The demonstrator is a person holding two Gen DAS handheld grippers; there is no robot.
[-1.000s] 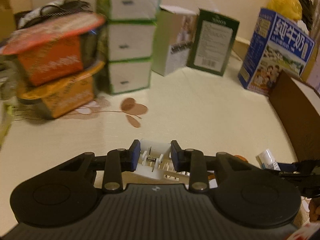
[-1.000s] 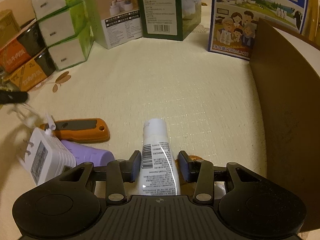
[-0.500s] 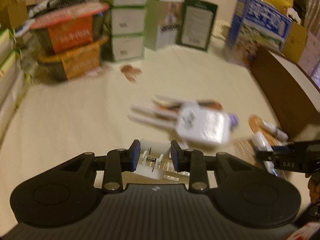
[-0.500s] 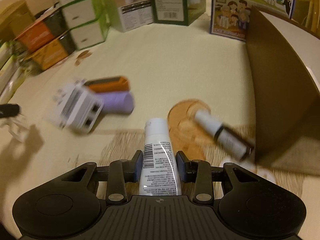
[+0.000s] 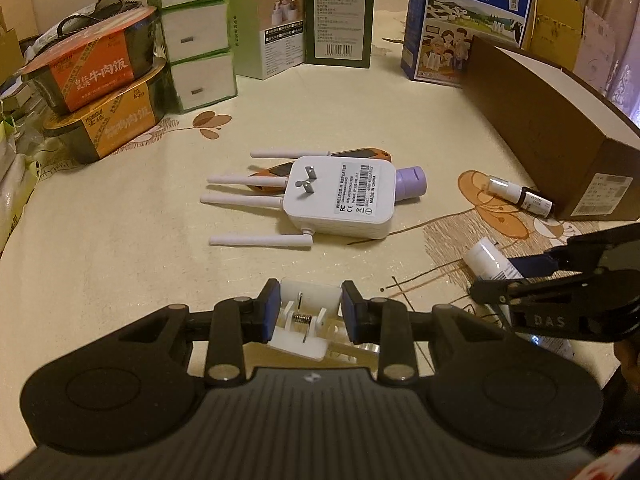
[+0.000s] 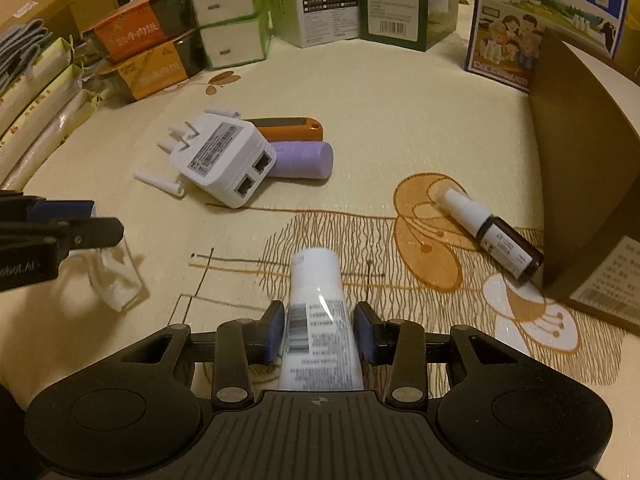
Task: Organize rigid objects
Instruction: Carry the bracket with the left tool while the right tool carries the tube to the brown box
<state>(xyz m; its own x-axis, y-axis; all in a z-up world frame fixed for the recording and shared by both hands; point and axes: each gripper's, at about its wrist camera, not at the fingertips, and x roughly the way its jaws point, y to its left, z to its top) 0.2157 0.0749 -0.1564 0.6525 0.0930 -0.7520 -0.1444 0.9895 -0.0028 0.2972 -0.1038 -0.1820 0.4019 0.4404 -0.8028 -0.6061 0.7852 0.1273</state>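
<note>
The left gripper (image 5: 307,311) pinches a white clip (image 5: 305,322) – the right gripper (image 6: 318,337) is opening, a white tube (image 6: 318,328) between its jaws.

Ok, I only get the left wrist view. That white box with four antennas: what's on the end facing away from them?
Observer: The right wrist view shows two network sockets on that end of the white box.
Visitor: And the white tube near my right edge?
Observer: It lies between the fingers of the right gripper, whose jaws are opening. Its label carries a barcode.
</note>
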